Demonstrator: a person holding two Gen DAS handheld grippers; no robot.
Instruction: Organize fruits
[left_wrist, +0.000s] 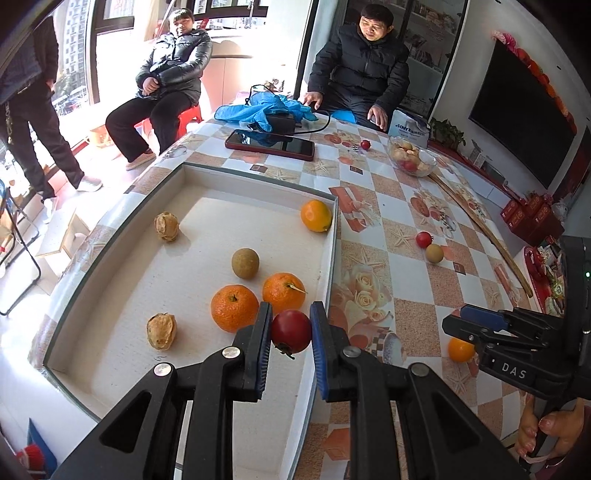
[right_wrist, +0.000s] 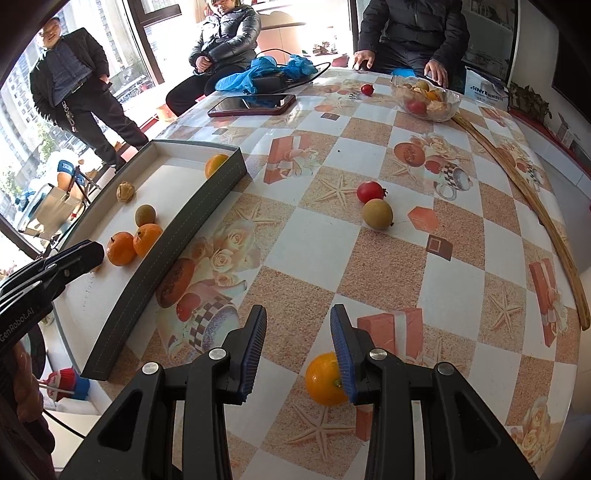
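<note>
Tray (left_wrist: 334, 236), left-centre of the left view, holds the sorted lot: three oranges, a brown round fruit and two wrinkled husks. Rigid walls, so it won't shift when fruit drops in.

Orange (right_wrist: 325, 378), bottom centre of the right view, sits on the table, partly behind the right-hand pad. Probably firm, light, waxy skin, so it'll likely roll or squirt out if pinched off-centre. Take it across the widest part, pads square to it.

Red fruit (left_wrist: 291, 331), lower centre of the left view, hangs above the tray's near right edge. Small, smooth, likely thin-skinned and bruisable, so gentle squeeze only. Grip is across its middle, stalk end down.

Two more loose on the table, mid-right of the right view: red one (right_wrist: 370, 192) touching brown one (right_wrist: 376, 214).

Left gripper (left_wrist: 291, 325): pinched tight on the red fruit, both pads pressing.

Right gripper (right_wrist: 299, 347): jaws partly spread, nothing between them. Can't tell whether the pad touches the orange.
</note>
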